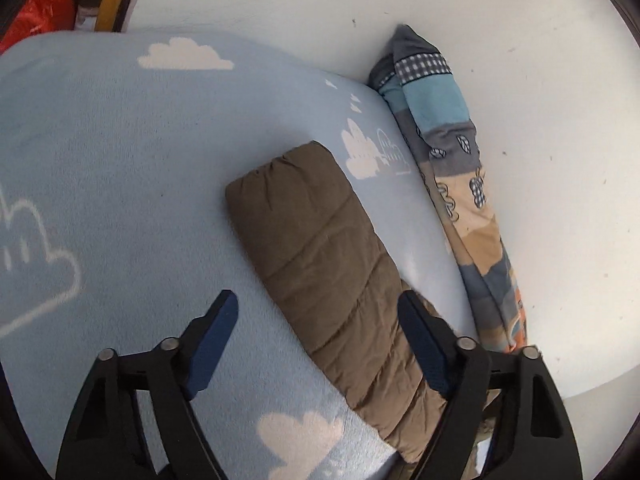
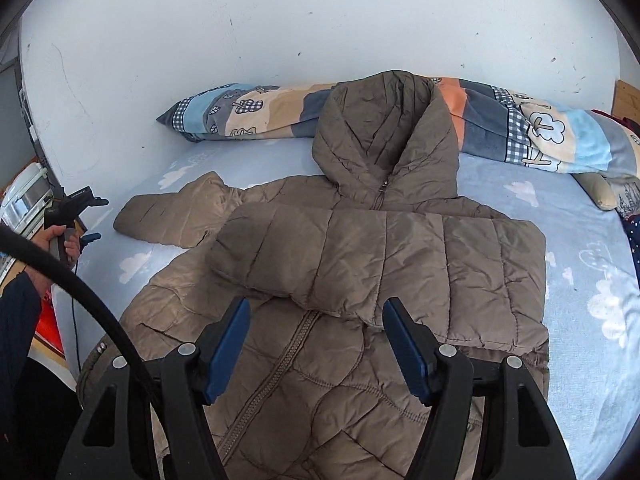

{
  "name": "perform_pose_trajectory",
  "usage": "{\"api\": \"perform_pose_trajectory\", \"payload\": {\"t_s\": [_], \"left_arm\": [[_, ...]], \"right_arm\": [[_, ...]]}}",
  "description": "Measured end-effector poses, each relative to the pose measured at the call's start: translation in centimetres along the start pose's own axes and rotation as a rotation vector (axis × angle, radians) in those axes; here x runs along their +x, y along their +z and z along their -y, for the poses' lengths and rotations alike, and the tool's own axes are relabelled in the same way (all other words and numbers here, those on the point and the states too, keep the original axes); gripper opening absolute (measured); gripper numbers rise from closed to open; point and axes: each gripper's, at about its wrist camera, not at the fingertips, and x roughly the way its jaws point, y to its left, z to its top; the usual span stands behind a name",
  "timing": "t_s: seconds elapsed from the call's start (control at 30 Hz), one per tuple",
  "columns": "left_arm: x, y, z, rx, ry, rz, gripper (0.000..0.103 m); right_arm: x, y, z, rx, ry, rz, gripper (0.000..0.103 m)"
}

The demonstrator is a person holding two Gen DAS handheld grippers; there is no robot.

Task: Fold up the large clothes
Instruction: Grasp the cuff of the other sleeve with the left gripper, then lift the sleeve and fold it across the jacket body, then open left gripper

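Observation:
A brown quilted hooded jacket (image 2: 360,264) lies front up on the light blue cloud-print bed sheet (image 2: 580,240). Its right sleeve (image 2: 344,256) is folded across the chest. Its other sleeve (image 2: 176,212) stretches out to the left; the left wrist view shows this sleeve (image 1: 324,256) lying flat. My left gripper (image 1: 316,312) is open above the sleeve, its right finger over the sleeve's edge. It also shows in the right wrist view (image 2: 76,216), held in a hand at the bed's left edge. My right gripper (image 2: 316,316) is open and empty just above the jacket's middle, near the folded sleeve's cuff.
A rolled patchwork blanket (image 2: 500,120) lies along the white wall (image 2: 320,20) behind the hood; it also shows in the left wrist view (image 1: 456,184). A pillow (image 2: 600,192) sits at far right. A black cable (image 2: 80,292) crosses the lower left. Red clutter (image 1: 36,16) lies beyond the bed.

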Motion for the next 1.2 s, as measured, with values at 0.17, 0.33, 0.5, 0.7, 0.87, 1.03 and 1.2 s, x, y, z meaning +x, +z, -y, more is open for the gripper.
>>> {"api": "perform_pose_trajectory", "payload": {"t_s": [0.17,0.33,0.5,0.7,0.87,1.03,1.2], "left_arm": [[2.5,1.8,-2.3,-0.099,-0.032,-0.010,0.067],[4.6,2.9,-3.4,-0.131,-0.031,0.014,0.067],[6.1,3.8,-4.3,-0.159,-0.061,0.064,0.067],[6.8,3.7,-3.0,-0.126,-0.045,0.122,0.030],[5.4,3.6,-0.5,-0.059,-0.054,0.164,0.023],[2.1,2.7,4.3,0.055,-0.104,0.216,0.021],[-2.7,-0.1,11.1,0.203,-0.203,0.251,0.020]], "right_arm": [[1.1,0.2,-0.4,0.016,0.031,-0.015,0.073],[2.2,0.2,-1.0,0.009,0.043,-0.029,0.073],[2.9,0.0,-0.7,0.021,0.047,-0.048,0.073],[3.1,0.1,0.5,0.053,0.009,-0.031,0.073],[2.6,0.7,3.3,0.147,-0.049,0.008,0.073],[1.5,1.2,6.8,0.279,-0.095,0.059,0.073],[0.2,1.4,9.1,0.354,-0.160,0.100,0.073]]}}
